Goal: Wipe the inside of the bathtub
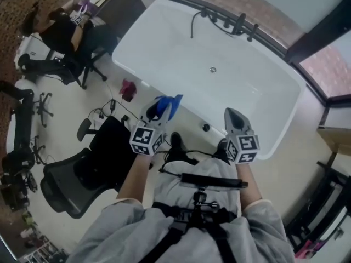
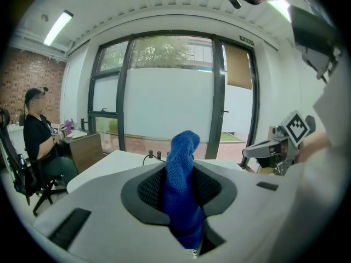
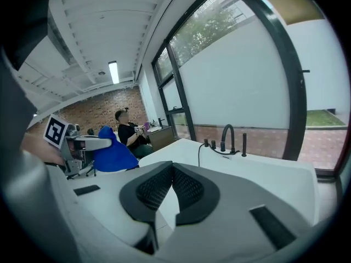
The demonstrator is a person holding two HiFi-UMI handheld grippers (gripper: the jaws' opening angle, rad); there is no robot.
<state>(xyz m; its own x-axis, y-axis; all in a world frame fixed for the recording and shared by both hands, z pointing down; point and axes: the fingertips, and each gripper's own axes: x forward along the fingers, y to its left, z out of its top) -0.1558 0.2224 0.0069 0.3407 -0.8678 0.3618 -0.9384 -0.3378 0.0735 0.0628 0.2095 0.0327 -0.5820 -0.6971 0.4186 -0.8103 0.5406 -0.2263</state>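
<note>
Wiping is not yet beginning, it seems; the whole bathtub [image 1: 181,53] is waiting.
The left claw [image 1: 158,109] is clamping a blue cloth [image 2: 184,163] poking past its tips; the right claw [image 1: 230,113] is sitting closed on nothing. Both forearms are reaching forward side by side, the bathtub lying ahead and below.

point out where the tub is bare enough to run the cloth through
Bathtub floor is bare all round the drain, wall to wall. Crowded only at the far rim: faucet and hose. The left gripper holds the blue cloth.
</note>
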